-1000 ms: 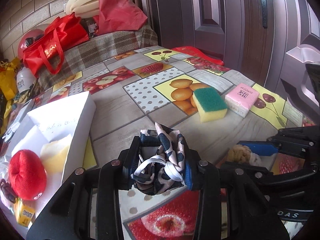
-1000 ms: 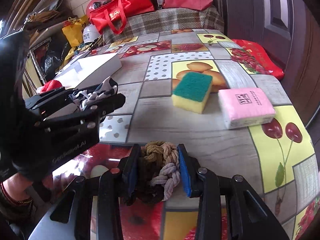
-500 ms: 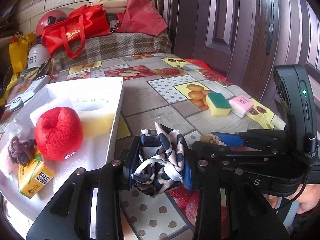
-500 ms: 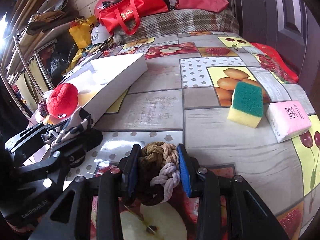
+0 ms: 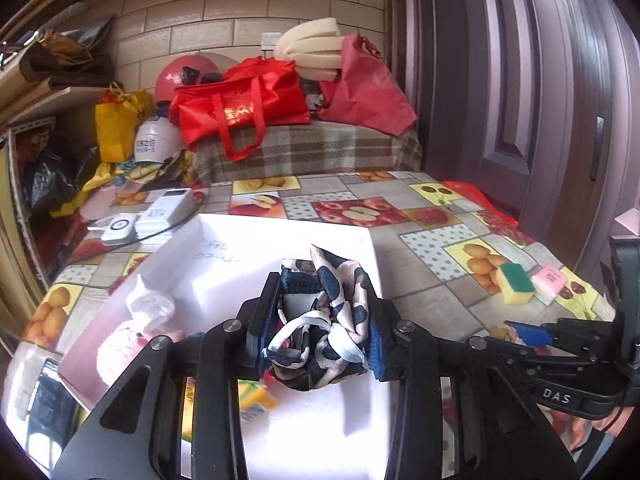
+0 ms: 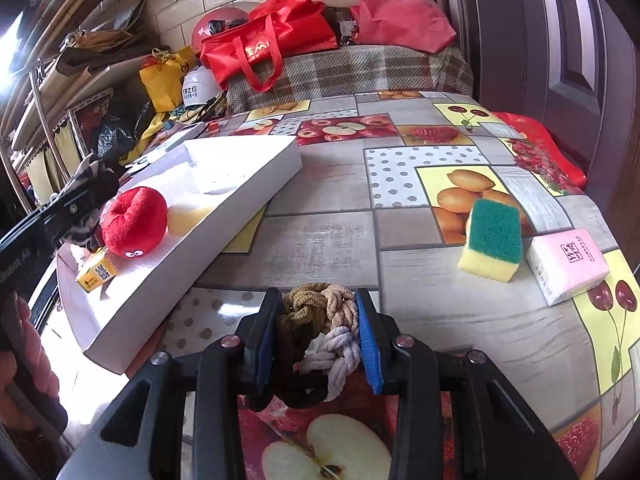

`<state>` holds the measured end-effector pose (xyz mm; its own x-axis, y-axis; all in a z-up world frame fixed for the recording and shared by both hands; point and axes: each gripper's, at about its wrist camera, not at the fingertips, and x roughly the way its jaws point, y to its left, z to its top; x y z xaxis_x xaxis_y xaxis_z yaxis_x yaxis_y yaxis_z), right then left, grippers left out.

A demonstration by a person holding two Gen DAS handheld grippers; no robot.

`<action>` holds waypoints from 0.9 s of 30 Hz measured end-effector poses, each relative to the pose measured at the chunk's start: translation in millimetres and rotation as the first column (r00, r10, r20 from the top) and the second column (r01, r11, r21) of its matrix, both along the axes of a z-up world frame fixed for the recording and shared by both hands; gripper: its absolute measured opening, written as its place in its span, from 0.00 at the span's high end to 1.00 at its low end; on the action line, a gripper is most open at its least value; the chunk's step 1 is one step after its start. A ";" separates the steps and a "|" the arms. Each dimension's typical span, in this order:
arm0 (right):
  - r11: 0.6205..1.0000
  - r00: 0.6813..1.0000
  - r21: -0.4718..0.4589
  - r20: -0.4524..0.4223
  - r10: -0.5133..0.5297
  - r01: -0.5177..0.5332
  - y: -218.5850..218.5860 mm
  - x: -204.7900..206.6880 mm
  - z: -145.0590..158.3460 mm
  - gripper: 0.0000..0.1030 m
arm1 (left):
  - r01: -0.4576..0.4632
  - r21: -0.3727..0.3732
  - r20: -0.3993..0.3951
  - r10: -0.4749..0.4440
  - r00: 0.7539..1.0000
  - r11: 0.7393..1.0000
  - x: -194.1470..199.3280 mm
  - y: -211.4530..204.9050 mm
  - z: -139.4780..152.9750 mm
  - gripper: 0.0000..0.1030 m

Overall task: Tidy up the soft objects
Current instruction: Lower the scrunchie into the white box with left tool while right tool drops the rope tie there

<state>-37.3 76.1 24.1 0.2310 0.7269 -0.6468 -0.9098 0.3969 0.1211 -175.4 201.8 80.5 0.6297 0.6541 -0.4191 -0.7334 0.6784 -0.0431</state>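
- Oilcloth printed with fruit squares covers the desk point(image 6: 320, 240); a white tray point(image 6: 248, 184) lies slantwise on it at about ten o'clock from the right gripper point(image 6: 318, 336)
- Right fingers point(image 6: 366, 340) are pinching a braided bundle of hair ties point(image 6: 320, 320), brown, tan and pale lilac, held just above the near desk edge
- Left gripper point(image 5: 318, 320) hangs over the tray's near end, its fingers point(image 5: 268, 320) clamped on a navy-and-cream patterned scrunchie point(image 5: 324, 312)
- Inside the tray, seen from the right wrist: a red plush toy point(image 6: 134, 222), a pale yellow sponge point(image 6: 188, 216) touching it at three o'clock, and a small yellow carton point(image 6: 96, 274) at seven o'clock of the toy
- From the left wrist the tray's left part is washed out by glare; a crumpled white item point(image 5: 150, 306) and something pink point(image 5: 120, 350) lie there, hard to tell apart
- At two o'clock of the right gripper a green-and-yellow sponge point(image 6: 494, 236) leans just beside a pink tissue pack point(image 6: 568, 264), both well apart from the tray
- Bare oilcloth lies between the tray's long wall and the sponge
- White devices point(image 5: 160, 210) with a cable sit beyond the tray's far end at eleven o'clock
- Past the desk's far edge, a plaid-covered surface point(image 6: 352, 68) carries red bags point(image 6: 276, 44); a dark door point(image 6: 560, 40) closes in the right side, shelving point(image 6: 60, 92) the left
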 end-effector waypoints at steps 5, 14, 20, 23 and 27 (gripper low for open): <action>0.999 1.000 0.031 -0.002 0.028 -0.028 15.2 -10.1 13.7 0.65 | -0.140 -0.002 -0.005 0.140 0.990 0.990 -28.4 42.0 0.7 0.65; 0.991 0.995 0.092 0.049 0.092 -0.096 64.6 -29.5 54.3 0.65 | -0.294 -0.088 -0.011 0.294 0.956 0.952 -66.9 96.5 -16.5 0.65; 0.990 0.995 0.099 -0.001 0.101 -0.101 101.6 -31.4 54.7 0.65 | -0.297 -0.118 -0.016 0.297 0.955 0.948 -66.8 101.3 -20.9 0.65; 0.991 0.995 0.100 -0.029 0.097 -0.094 116.6 -31.7 50.6 0.65 | -0.291 -0.113 -0.014 0.291 0.957 0.950 -65.0 100.2 -19.6 0.65; 0.991 0.994 0.095 -0.050 0.099 -0.094 131.9 -36.7 45.0 0.65 | -0.289 -0.124 -0.017 0.290 0.957 0.949 -63.6 101.3 -20.5 0.65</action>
<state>-74.0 208.0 69.1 0.1230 0.8011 -0.5858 -0.9345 0.2922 0.2034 -239.0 303.1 60.0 0.4217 0.7512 -0.5079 -0.8973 0.4262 -0.1145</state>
